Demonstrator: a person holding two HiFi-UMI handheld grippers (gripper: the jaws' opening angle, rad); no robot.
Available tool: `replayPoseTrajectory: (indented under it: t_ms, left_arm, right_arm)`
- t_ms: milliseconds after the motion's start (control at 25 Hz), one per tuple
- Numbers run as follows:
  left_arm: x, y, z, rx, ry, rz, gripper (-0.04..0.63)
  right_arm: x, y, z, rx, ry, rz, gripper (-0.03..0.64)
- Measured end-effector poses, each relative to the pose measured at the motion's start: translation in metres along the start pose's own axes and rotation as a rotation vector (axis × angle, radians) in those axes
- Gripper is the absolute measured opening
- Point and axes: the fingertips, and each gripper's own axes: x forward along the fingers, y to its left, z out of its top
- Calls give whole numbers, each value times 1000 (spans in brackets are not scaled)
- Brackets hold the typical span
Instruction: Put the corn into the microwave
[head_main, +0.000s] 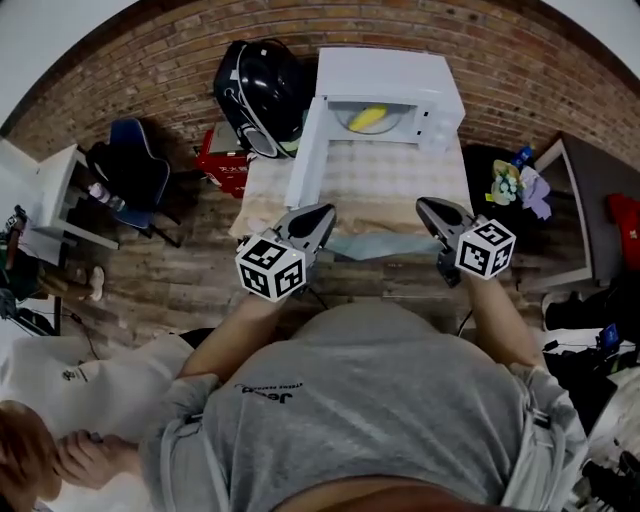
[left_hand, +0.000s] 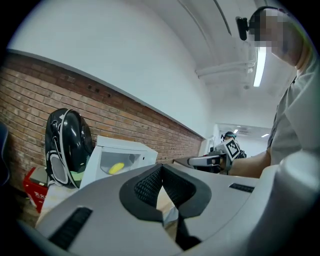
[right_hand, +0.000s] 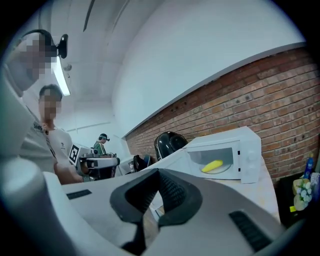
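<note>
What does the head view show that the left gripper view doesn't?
Only the head view shows the person's grey shirt, the blue chair at the left, and the left gripper seen from above with its marker cube. Only the left gripper view shows the ceiling light and that gripper's jaws close up, shut with nothing between them. Both show the white microwave with its door open, the yellow corn inside it, the black helmet beside it, the red crate and the brick wall.
</note>
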Motion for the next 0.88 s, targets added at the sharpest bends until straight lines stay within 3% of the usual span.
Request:
replayPoseTrajectory:
  t_ms: [400,640,880]
  left_arm:
    - [8,-34,-6,-60,-68,113,18]
    - [20,-62,-6,-54,-73,107,18]
    - [13,-60,-5,-55,-72,119,18]
  right_arm:
    - [-59,-16,12,-65,20,77,17]
    - [-78,-30,0,-30,27,83,17]
    - [-78,-24,-4,-47,20,89,17]
